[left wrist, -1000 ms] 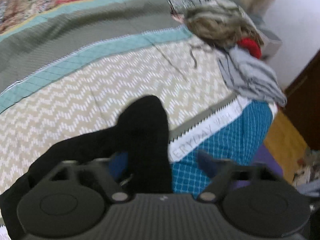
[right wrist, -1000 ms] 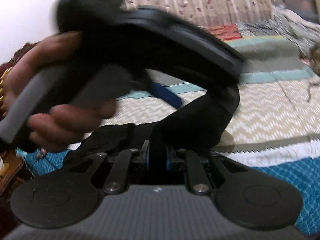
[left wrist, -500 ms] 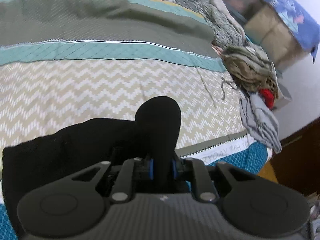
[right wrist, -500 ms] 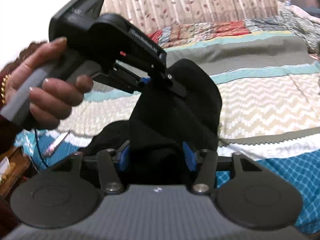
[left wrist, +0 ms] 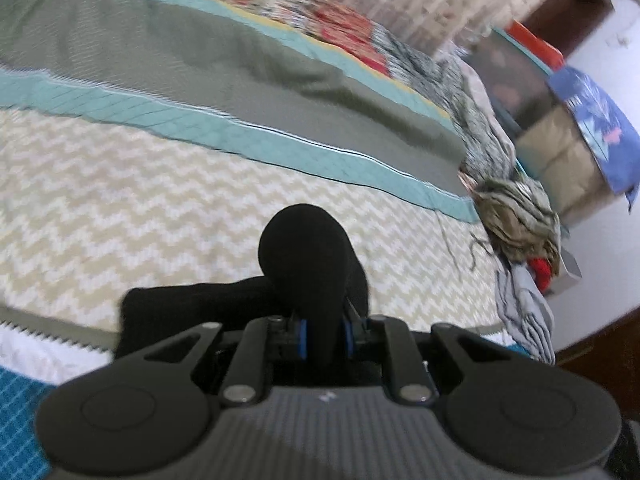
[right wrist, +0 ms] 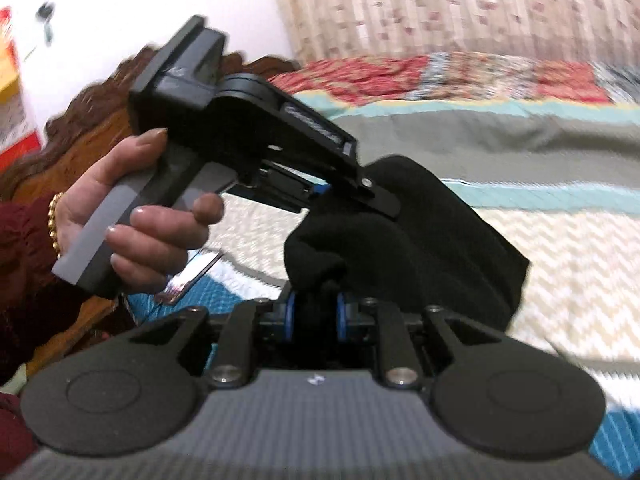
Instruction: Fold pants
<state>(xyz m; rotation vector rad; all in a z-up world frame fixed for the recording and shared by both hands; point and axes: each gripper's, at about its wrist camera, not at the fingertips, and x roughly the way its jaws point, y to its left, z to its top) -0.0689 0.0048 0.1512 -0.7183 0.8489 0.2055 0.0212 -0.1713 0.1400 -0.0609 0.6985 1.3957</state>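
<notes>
soft black pants (left wrist: 308, 256) bunched in both tongs, zigzag quilt (left wrist: 160, 208)

Two grippers: left gripper (left wrist: 323, 338), right gripper (right wrist: 313, 316). One pair of black pants (right wrist: 432, 236); one hand (right wrist: 132, 216). One clothes heap (left wrist: 520, 232) at the patchwork bedspread's (left wrist: 160, 200) far right edge.

The fingertips of the right tongs (right wrist: 314, 316) are buried in the bunched black fabric pants (right wrist: 404, 236), so their ends cannot be seen. The left tongs (left wrist: 323, 338) are likewise swallowed by a rounded black fold. At nine o'clock in the right wrist view, the dark red sleeve (right wrist: 18, 264) is cut off by the edge. The striped quilted bedspread (left wrist: 168, 60) smears at twelve o'clock.
</notes>
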